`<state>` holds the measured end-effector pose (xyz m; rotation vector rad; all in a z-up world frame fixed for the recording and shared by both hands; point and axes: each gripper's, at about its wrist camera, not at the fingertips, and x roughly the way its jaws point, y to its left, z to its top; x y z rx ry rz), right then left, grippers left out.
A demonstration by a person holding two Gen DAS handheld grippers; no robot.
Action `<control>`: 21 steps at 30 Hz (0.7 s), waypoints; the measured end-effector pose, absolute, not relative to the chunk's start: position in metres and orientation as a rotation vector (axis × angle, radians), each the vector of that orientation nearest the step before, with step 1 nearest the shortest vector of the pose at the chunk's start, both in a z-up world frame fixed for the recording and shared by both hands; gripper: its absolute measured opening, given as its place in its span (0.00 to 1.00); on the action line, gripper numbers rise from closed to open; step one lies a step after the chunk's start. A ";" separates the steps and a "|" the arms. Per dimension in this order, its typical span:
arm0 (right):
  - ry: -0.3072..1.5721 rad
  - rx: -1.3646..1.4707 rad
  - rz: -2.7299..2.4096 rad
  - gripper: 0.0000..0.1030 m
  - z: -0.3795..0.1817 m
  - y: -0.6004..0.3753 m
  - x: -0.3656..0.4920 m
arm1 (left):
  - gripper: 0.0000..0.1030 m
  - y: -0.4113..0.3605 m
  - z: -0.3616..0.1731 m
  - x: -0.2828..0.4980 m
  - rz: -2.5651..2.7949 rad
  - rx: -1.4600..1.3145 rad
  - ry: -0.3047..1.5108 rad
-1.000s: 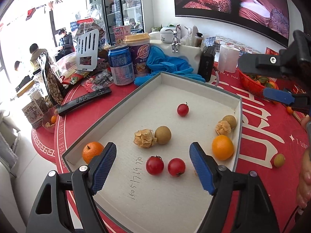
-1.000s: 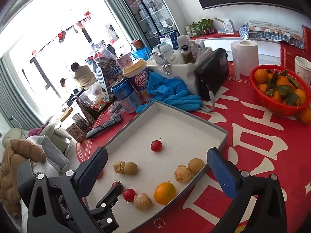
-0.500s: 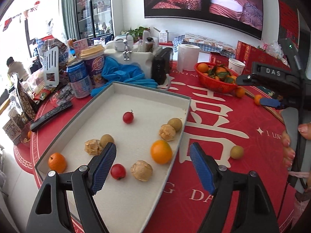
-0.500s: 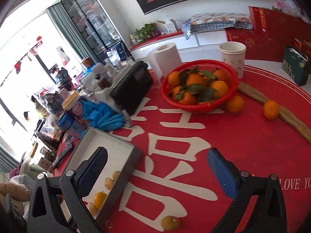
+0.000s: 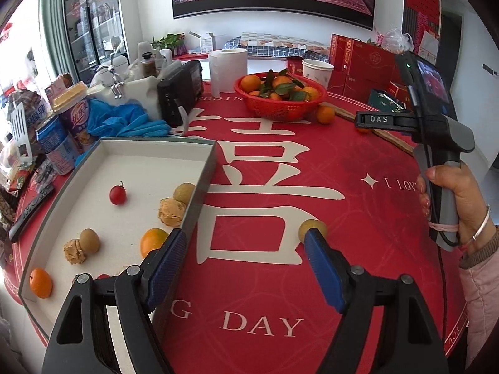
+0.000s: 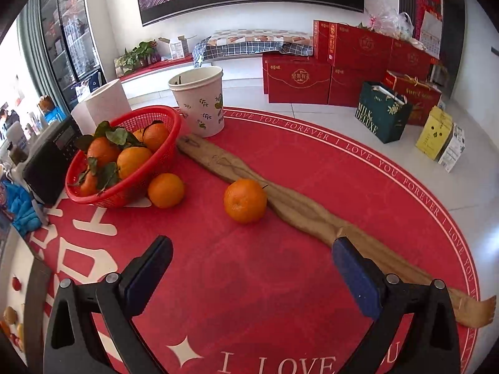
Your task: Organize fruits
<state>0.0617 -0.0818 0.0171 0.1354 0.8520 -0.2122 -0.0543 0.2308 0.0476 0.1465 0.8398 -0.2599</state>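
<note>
A shallow white tray on the red tablecloth holds oranges, a cherry tomato, longans and crinkled brown fruits. My left gripper is open over the cloth just right of the tray. A loose longan lies on the cloth behind its right fingertip. My right gripper is open and empty above bare cloth. A loose orange sits a little beyond it, and another orange rests against the red basket of leafy oranges. In the left wrist view a hand holds the right gripper's handle.
A long brown wooden strip runs across the cloth to the table's right edge. A paper cup, a paper roll and a black radio stand behind the basket. Cans, snacks and blue gloves crowd the tray's far left.
Both grippers have swung right. The left moved off the tray to the cloth by the loose longan. The right left the tray and now faces the loose oranges. Both stayed open.
</note>
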 end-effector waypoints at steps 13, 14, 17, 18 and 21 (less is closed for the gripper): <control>0.892 0.049 -0.156 0.71 -0.008 -0.066 0.107 | 0.79 0.224 0.040 -0.046 -0.275 0.180 0.864; 0.889 0.041 -0.167 0.57 -0.007 -0.067 0.106 | 0.79 0.224 0.039 -0.045 -0.276 0.181 0.866; 0.896 0.106 -0.138 0.35 -0.008 -0.073 0.103 | 0.79 0.220 0.037 -0.044 -0.285 0.184 0.865; 0.895 0.113 -0.150 0.35 -0.008 -0.074 0.101 | 0.79 0.217 0.037 -0.043 -0.292 0.184 0.862; 0.903 0.123 -0.134 0.35 -0.007 -0.076 0.093 | 0.79 0.205 0.034 -0.039 -0.316 0.196 0.855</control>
